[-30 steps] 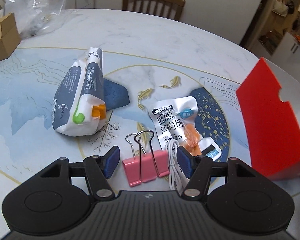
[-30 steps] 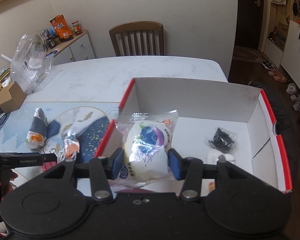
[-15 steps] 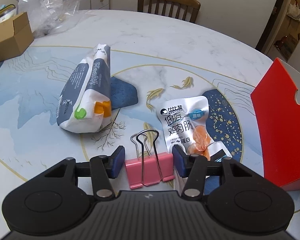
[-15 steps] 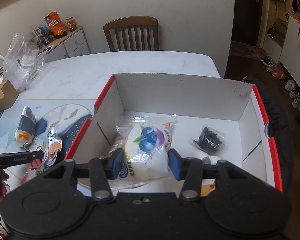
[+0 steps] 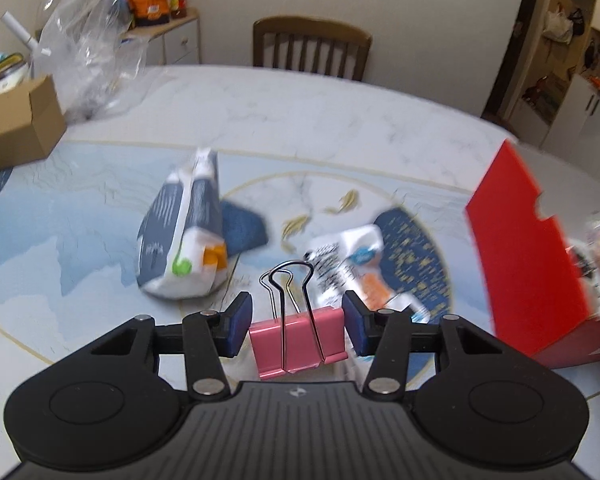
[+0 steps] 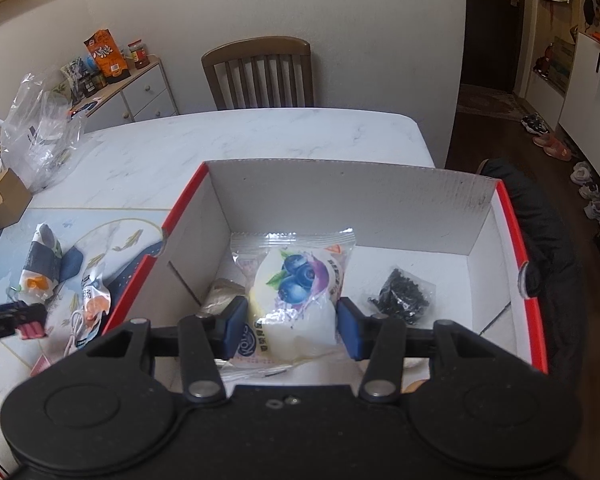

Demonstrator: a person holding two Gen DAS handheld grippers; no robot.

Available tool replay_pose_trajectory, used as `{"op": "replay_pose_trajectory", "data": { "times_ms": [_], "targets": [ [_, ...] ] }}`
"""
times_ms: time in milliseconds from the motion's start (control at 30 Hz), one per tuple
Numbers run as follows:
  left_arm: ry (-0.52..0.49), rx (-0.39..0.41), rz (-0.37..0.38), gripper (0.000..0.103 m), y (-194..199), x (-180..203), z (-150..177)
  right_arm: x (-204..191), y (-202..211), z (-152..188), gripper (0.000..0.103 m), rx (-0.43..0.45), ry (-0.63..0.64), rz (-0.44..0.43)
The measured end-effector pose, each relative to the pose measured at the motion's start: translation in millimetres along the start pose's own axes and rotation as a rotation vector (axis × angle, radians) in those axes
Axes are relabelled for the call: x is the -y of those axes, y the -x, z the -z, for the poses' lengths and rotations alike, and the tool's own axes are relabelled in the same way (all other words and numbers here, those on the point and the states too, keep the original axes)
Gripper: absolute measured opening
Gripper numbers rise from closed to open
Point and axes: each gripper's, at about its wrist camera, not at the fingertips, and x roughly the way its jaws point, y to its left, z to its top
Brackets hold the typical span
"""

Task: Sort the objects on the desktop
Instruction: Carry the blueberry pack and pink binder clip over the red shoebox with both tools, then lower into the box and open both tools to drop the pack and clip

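A pink binder clip (image 5: 300, 340) sits between the blue pads of my left gripper (image 5: 296, 328), which is shut on it and holds it clear of the table. Beyond it lie a grey-and-white bag (image 5: 180, 240) and a white sausage packet (image 5: 352, 256). In the right wrist view my right gripper (image 6: 292, 328) is shut on a clear blueberry snack packet (image 6: 296, 280), held inside the red-and-white box (image 6: 340, 166). The left gripper (image 6: 20, 318) with the clip shows at that view's left edge.
The box's red wall (image 5: 528, 264) stands right of the left gripper. Inside the box lie a small bag of black pieces (image 6: 400, 292) and a beige item. A white cable (image 6: 74, 340) lies by the sausage packet. A cardboard box (image 5: 20, 124), a plastic bag (image 5: 88, 52) and a chair (image 5: 312, 48) stand farther off.
My left gripper closed on the pink clip and raised it off the table. My right gripper carried the blueberry packet further over the box and a little lower.
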Motion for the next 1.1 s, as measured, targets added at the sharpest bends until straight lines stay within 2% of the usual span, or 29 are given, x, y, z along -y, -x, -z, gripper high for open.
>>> {"op": "replay_pose_trajectory", "data": {
  "times_ms": [167,400,700,867,1033,1100],
  "targets": [
    [-0.046,0.049,0.069,0.047,23.7,15.8,-21.8,7.4,-1.6,0.5,0.048,0.001,-0.013,0.005],
    [-0.15,0.137,0.2,0.047,46.6,61.1,-48.7,11.8,1.4,1.5,0.048,0.01,-0.021,0.006],
    [-0.293,0.193,0.334,0.047,43.6,126.1,-72.9,20.9,7.0,1.0,0.048,0.03,-0.038,0.029],
    [-0.395,0.151,0.406,0.047,25.2,172.1,-78.7,31.8,8.2,5.3,0.048,0.017,-0.051,0.06],
    [-0.503,0.057,0.459,0.048,-7.6,221.1,-79.0,39.4,0.3,11.0,0.048,-0.022,-0.049,0.086],
    [-0.522,0.017,0.456,0.048,-25.0,236.8,-79.7,40.4,-4.7,13.0,0.048,-0.04,-0.043,0.092]
  ]
}}
